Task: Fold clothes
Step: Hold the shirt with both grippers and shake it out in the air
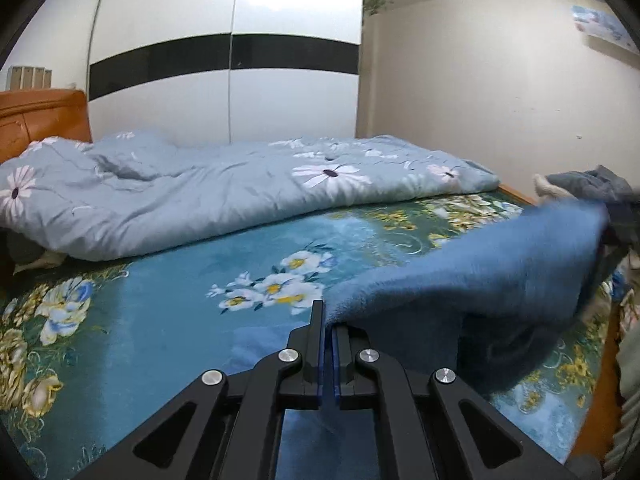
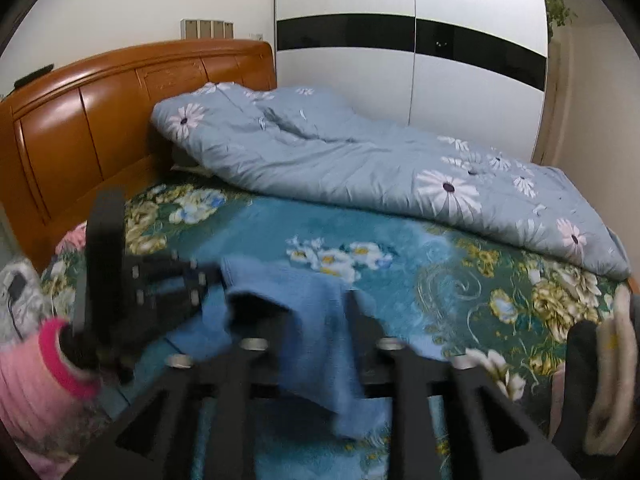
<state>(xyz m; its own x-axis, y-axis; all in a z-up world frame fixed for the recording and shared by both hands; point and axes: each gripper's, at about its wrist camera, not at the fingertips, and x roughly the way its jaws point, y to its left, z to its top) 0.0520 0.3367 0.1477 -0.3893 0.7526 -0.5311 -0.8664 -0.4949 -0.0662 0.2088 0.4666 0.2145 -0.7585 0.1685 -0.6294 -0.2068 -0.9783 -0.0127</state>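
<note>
Blue garment [image 1: 480, 276] edge clamped in left gripper [image 1: 329, 322]; right gripper [image 2: 316, 320] grip unclear, blurred.

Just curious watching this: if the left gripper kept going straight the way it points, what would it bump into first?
Probably the pale blue daisy quilt heaped across the bed, past open floral bedsheet. Depth is hard to judge.

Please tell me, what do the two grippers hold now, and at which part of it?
Both hold the blue garment. The left gripper is shut on one edge of it. The right gripper seems to pinch another part, but cloth covers its fingertips, so the exact place cannot be told.
</note>
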